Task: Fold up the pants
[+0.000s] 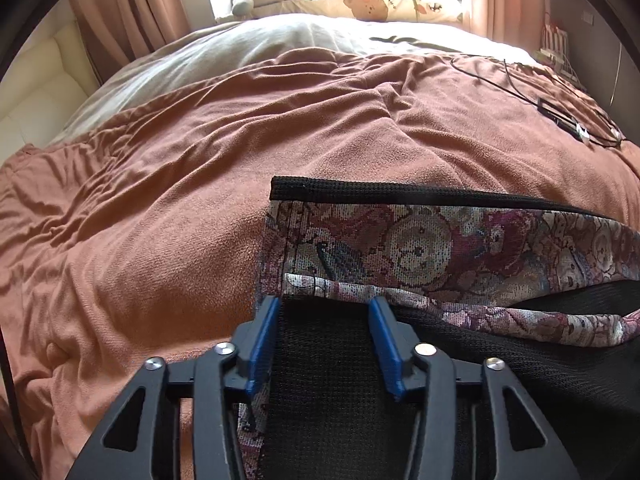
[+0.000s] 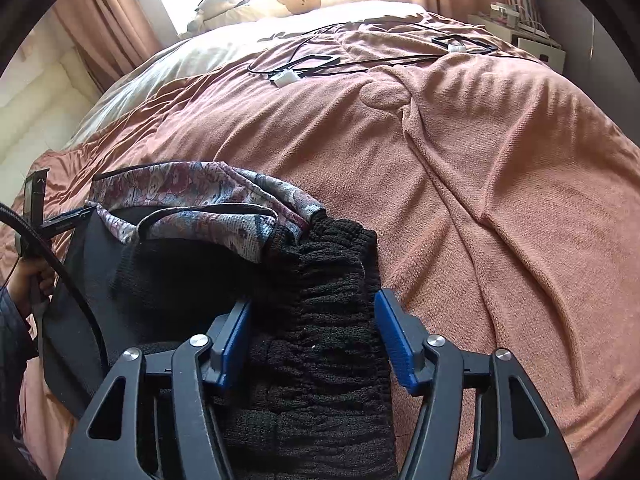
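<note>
The pants (image 1: 440, 248) are black knit with a floral patterned lining, lying partly folded on a brown blanket (image 1: 160, 200). In the left wrist view my left gripper (image 1: 326, 308) is open, its blue pads on either side of black fabric near the patterned edge. In the right wrist view my right gripper (image 2: 314, 304) is open over the gathered black elastic waistband (image 2: 332, 280). The patterned fabric (image 2: 200, 200) lies bunched to its left. The left gripper's body (image 2: 72, 280) and the hand holding it show at the left edge.
The brown blanket (image 2: 480, 200) covers a bed. Black cables and small devices (image 2: 304, 66) lie on it toward the far side. Pillows and bedding (image 1: 360, 4) are piled by the window. Curtains hang on both sides. A white unit (image 2: 536, 40) stands at the right.
</note>
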A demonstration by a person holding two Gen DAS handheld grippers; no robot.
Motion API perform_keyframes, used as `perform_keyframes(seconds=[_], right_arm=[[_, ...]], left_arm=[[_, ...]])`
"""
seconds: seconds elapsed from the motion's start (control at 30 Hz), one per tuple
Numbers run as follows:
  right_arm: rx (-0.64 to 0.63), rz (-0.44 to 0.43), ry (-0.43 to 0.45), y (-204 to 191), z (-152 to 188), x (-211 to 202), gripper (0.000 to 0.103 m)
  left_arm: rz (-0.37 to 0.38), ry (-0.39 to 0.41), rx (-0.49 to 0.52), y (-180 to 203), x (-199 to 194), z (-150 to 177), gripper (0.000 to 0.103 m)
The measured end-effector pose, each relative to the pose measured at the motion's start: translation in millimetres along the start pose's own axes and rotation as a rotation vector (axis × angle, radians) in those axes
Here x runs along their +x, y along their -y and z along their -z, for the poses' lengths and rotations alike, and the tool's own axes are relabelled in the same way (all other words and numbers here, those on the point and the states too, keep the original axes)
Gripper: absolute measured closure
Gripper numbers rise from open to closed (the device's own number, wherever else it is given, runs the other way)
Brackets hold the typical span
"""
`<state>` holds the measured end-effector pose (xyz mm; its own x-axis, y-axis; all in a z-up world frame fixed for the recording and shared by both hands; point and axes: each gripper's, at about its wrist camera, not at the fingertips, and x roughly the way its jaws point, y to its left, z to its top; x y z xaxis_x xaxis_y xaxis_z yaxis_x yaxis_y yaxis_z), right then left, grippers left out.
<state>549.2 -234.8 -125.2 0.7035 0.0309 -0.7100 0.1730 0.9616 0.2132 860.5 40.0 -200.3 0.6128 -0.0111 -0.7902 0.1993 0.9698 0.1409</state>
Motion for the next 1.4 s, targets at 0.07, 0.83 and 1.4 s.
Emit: perform_keyframes(seconds=[0.07,0.83,1.4], right_arm=[[-0.002,-0.009,0.005,0.4,0.3,0.3,0.060],[0.040,-0.045,0.106,7.3,-24.6,7.7,0.094],[0.112,-0.033,0.140,10.1,-24.9,-0.1,0.036]], left_arm=[[-0.011,0.017,-0.012,-3.7,-5.4,-1.3,0.096],[-0.129,0.124,-0.085,-12.7,-8.0,-52.5,0.096],[-0.144,0.000,-0.192,-30.5,-14.5,-46.5,0.039]])
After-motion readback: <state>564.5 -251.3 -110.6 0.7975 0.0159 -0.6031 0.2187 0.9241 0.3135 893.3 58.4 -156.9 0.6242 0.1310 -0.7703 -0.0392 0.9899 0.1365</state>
